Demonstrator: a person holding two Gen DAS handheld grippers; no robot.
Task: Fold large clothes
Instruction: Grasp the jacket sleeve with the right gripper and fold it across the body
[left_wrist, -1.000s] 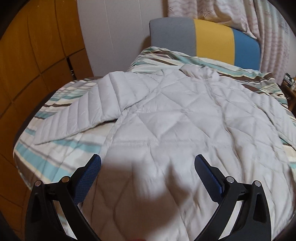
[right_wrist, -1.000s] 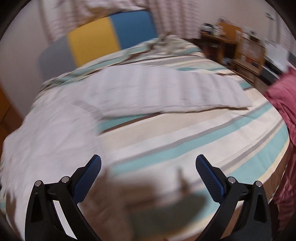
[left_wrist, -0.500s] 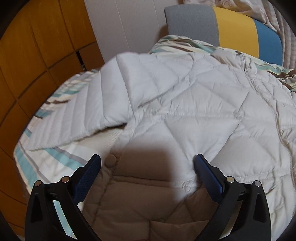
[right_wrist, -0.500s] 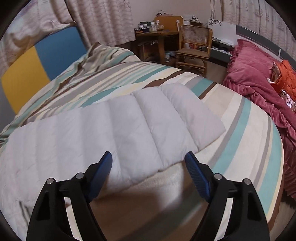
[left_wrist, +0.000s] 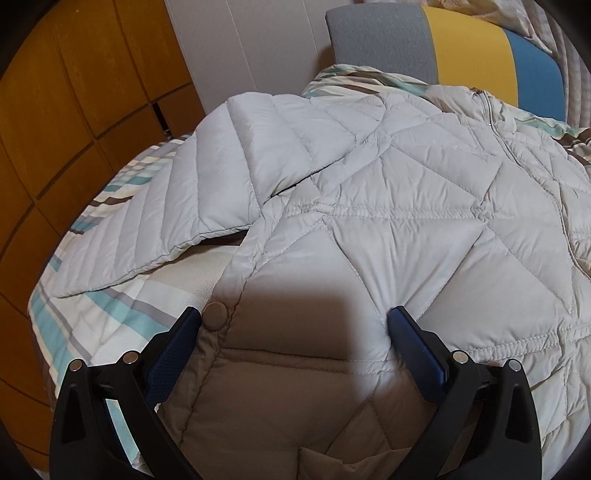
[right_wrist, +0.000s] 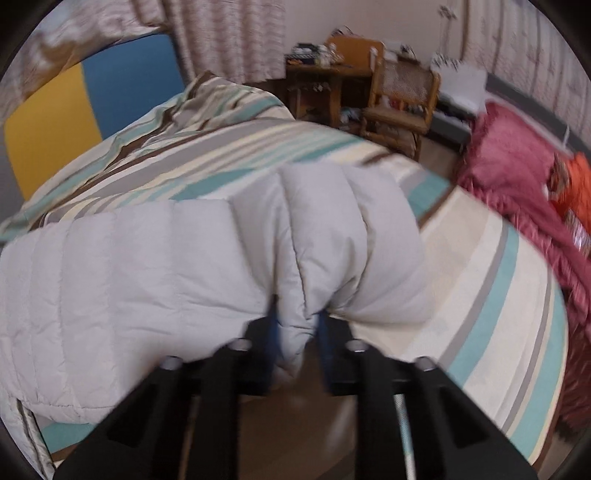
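Fabric bunches between the closed right gripper (right_wrist: 295, 328) at the sleeve (right_wrist: 207, 266) edge, while the left gripper (left_wrist: 293, 332) gapes over the quilted jacket (left_wrist: 406, 229) spread on the striped bed (left_wrist: 122, 317); it looks light, puffy, probably slick, so pinch seams or hems.

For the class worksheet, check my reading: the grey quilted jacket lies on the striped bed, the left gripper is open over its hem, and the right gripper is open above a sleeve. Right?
Not quite. The right gripper is shut on the sleeve, as the right wrist view shows. The rest stands.
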